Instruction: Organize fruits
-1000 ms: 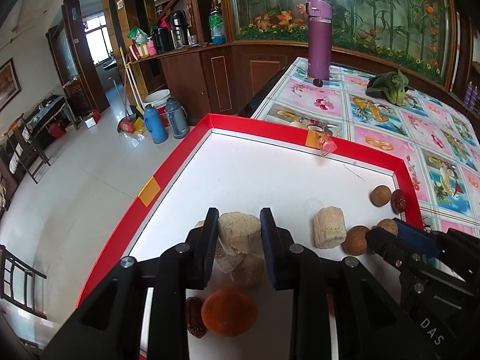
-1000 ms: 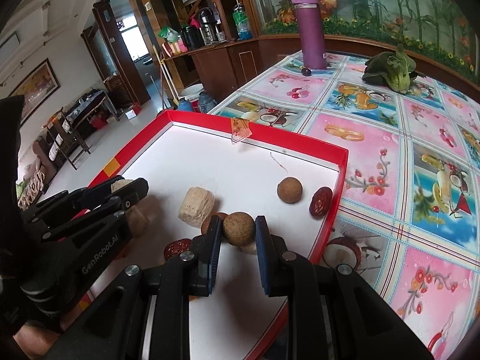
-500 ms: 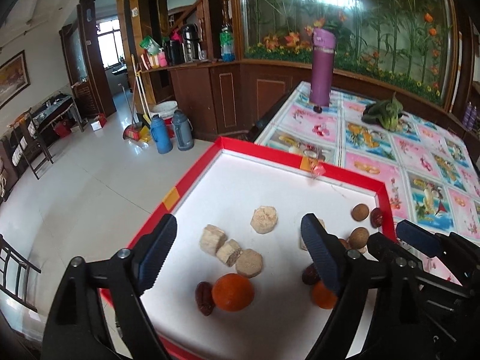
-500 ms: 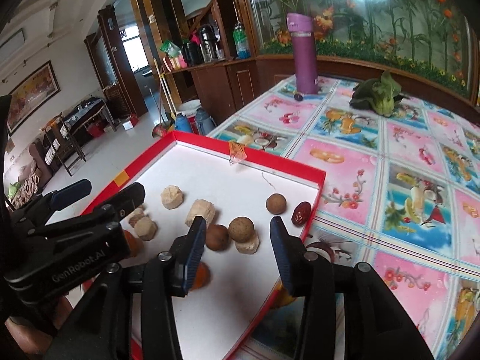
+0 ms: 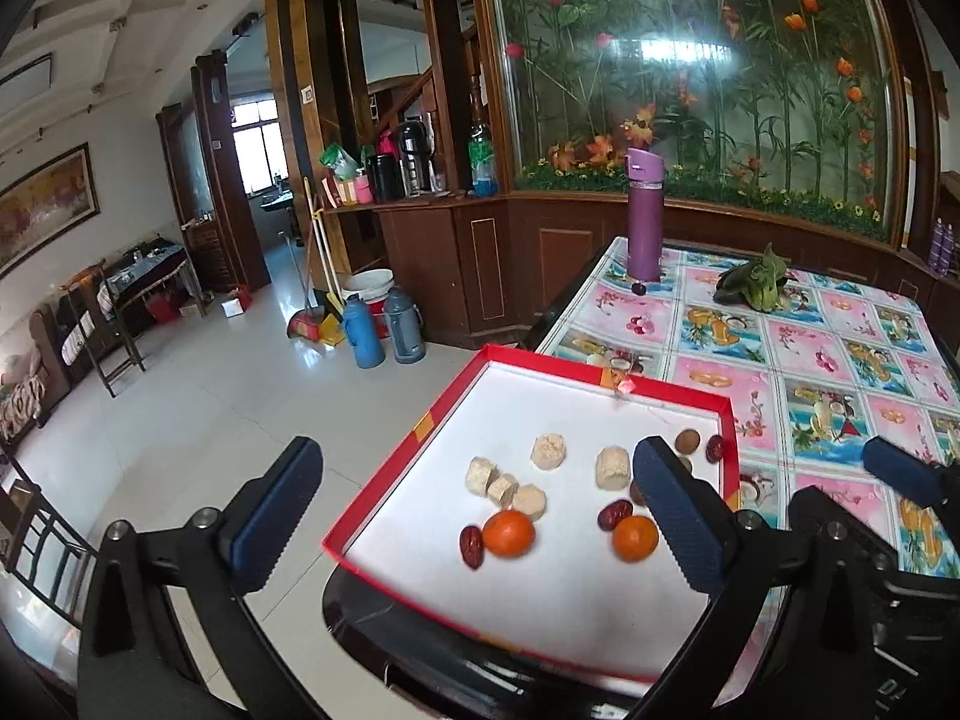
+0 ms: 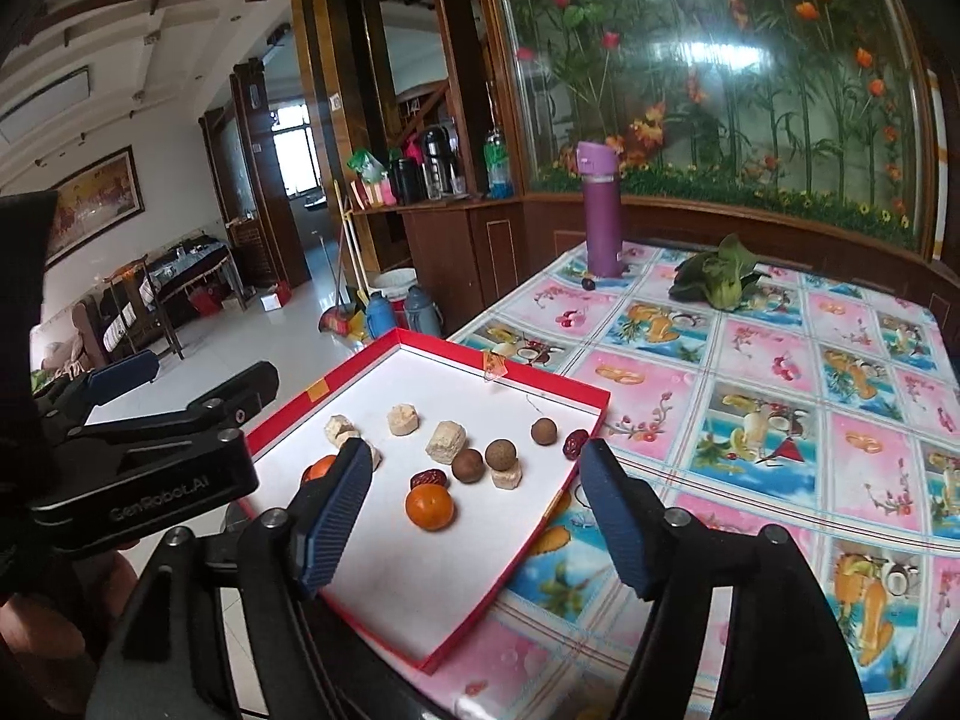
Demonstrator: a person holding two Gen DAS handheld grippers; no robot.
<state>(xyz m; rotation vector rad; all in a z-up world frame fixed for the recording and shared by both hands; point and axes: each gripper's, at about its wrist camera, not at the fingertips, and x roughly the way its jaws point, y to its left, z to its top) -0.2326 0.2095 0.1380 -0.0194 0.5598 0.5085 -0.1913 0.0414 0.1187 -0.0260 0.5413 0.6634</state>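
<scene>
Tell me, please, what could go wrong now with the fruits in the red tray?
The red tray overhangs the table edge, so a push from the open right gripper might tip it. The round brown fruits could roll when nudged. The open left gripper could bump the orange beside the red date.

Left gripper (image 5: pixel 480 507) and right gripper (image 6: pixel 474 507), both held raised with jaws spread wide and empty; blue ribbed finger pads (image 5: pixel 675 513) face inward; the left gripper lies to the left of the right one
</scene>
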